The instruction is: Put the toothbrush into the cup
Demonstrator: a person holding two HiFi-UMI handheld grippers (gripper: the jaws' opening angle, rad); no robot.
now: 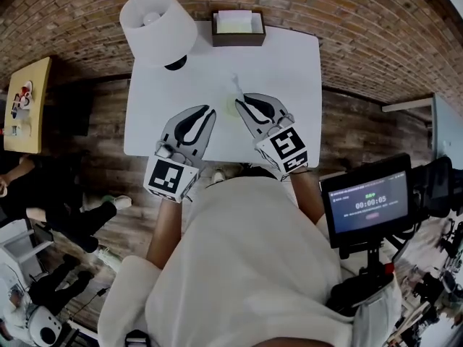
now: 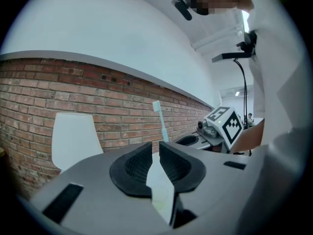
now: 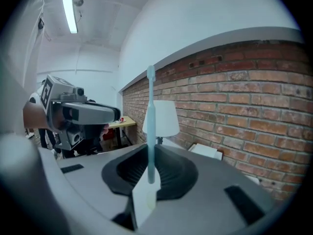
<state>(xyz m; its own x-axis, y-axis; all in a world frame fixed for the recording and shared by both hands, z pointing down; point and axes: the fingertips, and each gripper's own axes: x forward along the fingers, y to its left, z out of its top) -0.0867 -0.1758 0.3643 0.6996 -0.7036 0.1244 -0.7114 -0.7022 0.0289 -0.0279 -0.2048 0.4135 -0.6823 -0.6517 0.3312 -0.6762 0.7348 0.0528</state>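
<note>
My right gripper [image 3: 149, 155] is shut on the lower handle of a pale blue toothbrush [image 3: 150, 121], which stands upright with its head on top. In the head view the toothbrush [image 1: 236, 87] shows faintly past the right gripper [image 1: 244, 100], over the white table [image 1: 289, 63]. A small pale green round thing [image 1: 231, 108], probably the cup, sits on the table between the two gripper tips. My left gripper [image 1: 209, 110] is beside it on the left; its jaws [image 2: 152, 150] stand together with nothing held. From there I see the toothbrush [image 2: 160, 124] and the right gripper [image 2: 222, 126].
A white lamp [image 1: 156, 26] stands at the table's back left corner. A brown tissue box [image 1: 238, 27] is at the back middle. A brick wall runs behind the table. A camera rig with a screen [image 1: 365, 204] is at my right, and a person sits at the left.
</note>
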